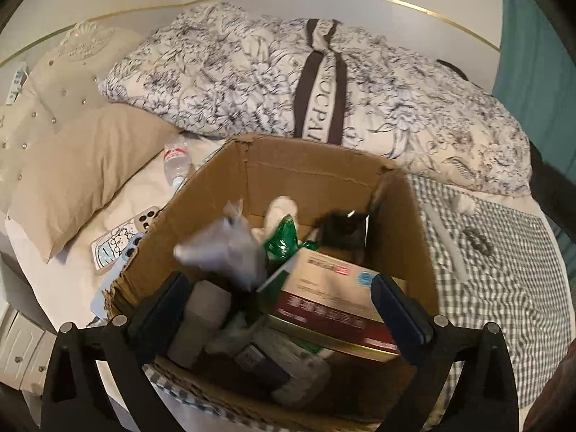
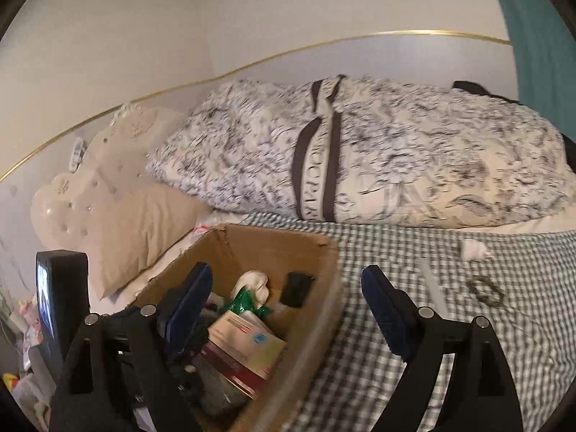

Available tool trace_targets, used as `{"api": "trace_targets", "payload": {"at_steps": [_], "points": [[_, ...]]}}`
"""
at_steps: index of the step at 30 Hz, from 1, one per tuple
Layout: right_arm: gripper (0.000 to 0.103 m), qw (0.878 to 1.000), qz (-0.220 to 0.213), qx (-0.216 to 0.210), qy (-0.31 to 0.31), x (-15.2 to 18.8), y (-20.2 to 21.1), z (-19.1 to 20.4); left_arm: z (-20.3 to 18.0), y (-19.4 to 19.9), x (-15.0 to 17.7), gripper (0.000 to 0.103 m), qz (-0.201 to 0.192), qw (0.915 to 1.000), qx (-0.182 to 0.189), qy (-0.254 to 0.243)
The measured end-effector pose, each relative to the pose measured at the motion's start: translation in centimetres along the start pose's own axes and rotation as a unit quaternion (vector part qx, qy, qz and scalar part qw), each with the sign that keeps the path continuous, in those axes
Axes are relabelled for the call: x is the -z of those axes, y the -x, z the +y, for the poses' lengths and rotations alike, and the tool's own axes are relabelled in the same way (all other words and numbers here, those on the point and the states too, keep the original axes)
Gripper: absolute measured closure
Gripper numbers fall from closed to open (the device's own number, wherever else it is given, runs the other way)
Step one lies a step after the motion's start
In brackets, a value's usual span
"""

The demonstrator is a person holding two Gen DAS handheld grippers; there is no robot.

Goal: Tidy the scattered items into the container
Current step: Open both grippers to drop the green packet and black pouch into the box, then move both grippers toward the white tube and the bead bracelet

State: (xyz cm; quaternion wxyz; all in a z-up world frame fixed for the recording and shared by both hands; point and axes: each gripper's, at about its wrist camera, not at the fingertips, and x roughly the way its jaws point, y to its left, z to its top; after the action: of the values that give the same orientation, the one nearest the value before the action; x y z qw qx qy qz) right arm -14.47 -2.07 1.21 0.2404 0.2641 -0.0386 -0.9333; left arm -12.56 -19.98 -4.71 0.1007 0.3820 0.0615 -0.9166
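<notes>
A cardboard box (image 1: 309, 172) stands on the bed, holding a red-and-white carton (image 1: 331, 298), a green packet (image 1: 282, 239), a black item (image 1: 342, 226) and other things. My left gripper (image 1: 280, 309) hangs open over the box. A blurred grey-white bag (image 1: 223, 252) is in the air above the contents, touching neither pad. My right gripper (image 2: 288, 298) is open and empty, one finger over the box (image 2: 259, 248), the other over the checked blanket (image 2: 396, 252). On the blanket lie a white wad (image 2: 473, 250), a white strip (image 2: 433, 288) and a dark coil (image 2: 486, 291).
A water bottle (image 1: 175, 160) and two phones (image 1: 118, 241) lie left of the box, beside a beige pillow (image 1: 82, 176). A folded floral duvet (image 1: 252, 72) fills the bed behind. A padded headboard (image 1: 64, 68) is at the left, a teal curtain (image 1: 532, 36) at the right.
</notes>
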Motion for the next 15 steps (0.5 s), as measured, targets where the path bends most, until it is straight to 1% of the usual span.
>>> {"api": "trace_targets", "payload": {"at_steps": [7, 12, 15], "points": [[0.017, 0.997, -0.021, 0.071, -0.014, 1.8, 6.6, -5.6, -3.5, 3.4, 0.3, 0.000, -0.022, 0.9994, 0.025, -0.006], [0.017, 0.991, -0.033, 0.125, -0.030, 3.6, 10.6, -10.1, -7.5, 5.2, 1.0, 0.000, -0.028, 0.9982, 0.047, -0.023], [0.017, 0.988, -0.031, 0.141, -0.047, 4.8, 12.4, -12.9, -10.4, 5.4, 1.8, 0.000, -0.024, 0.9973, 0.058, -0.039]]}}
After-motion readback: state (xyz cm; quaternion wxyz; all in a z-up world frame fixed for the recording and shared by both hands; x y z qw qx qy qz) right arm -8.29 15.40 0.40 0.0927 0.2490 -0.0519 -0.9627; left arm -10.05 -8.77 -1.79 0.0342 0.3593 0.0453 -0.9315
